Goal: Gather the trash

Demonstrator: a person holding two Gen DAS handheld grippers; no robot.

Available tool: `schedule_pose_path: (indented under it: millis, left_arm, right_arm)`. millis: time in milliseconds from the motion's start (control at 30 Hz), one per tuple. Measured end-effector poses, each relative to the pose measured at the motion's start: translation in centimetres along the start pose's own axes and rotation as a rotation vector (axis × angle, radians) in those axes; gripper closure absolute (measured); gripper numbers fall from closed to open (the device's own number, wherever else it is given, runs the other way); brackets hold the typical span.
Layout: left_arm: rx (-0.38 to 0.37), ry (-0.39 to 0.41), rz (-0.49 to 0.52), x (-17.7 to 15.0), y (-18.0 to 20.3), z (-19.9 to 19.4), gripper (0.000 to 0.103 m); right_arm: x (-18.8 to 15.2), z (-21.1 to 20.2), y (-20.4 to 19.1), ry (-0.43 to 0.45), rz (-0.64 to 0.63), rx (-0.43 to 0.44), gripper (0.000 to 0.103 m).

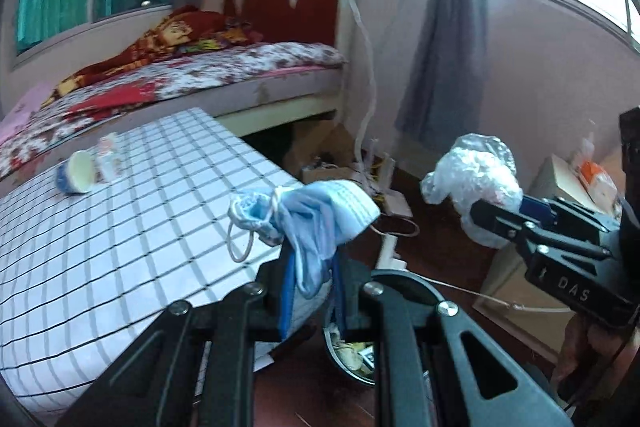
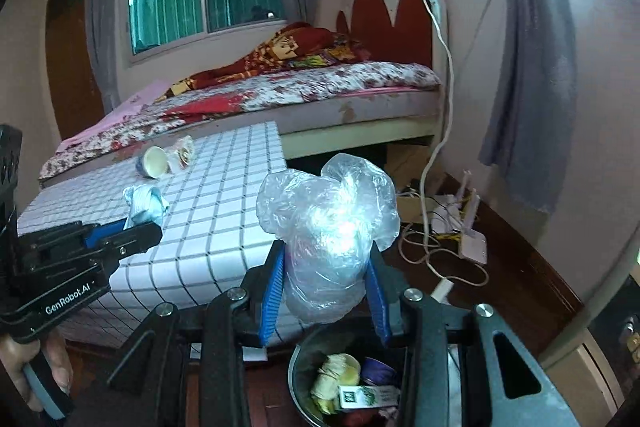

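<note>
Jaws on the left gripper [image 1: 310, 291] pinch a blue face mask [image 1: 316, 215]; right gripper [image 2: 326, 291] clamps a crumpled plastic bag [image 2: 332, 223] above the trash bin [image 2: 298, 359] beside the checkered surface [image 2: 216, 211].

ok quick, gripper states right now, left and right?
Left gripper: closed on the blue face mask.
Right gripper: closed on the clear plastic bag.
</note>
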State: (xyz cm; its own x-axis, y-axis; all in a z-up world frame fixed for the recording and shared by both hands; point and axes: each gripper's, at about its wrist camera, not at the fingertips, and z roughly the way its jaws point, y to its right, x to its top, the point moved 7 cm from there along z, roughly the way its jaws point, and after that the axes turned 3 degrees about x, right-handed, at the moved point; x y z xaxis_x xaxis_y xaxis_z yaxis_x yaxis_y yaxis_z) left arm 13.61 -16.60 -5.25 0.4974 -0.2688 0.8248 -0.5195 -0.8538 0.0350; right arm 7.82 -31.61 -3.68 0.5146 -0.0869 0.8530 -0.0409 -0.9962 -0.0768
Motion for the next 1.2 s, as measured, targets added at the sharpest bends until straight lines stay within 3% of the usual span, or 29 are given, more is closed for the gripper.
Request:
schedule_pose_path:
  millis: [200,633,1200]
  left_arm:
    - [-0.078,-0.054,0.063,-2.0,3.8,2.1,0.086]
    - [-0.114,-0.198,0.105,-6.3,7.5,6.5,0.085]
    - [-0.155,-0.406,0.061,-11.9,7.3,12.9,0.085]
  right_arm:
    - [-3.1,-0.1,3.4,-0.054,0.032,-0.036,0.063]
    - [-9.7,3.0,8.2,-0.220,0.098,-0.061,0.062]
    - [-14.7,9.2,8.7,-0.388,0.086,-0.040,0.062]
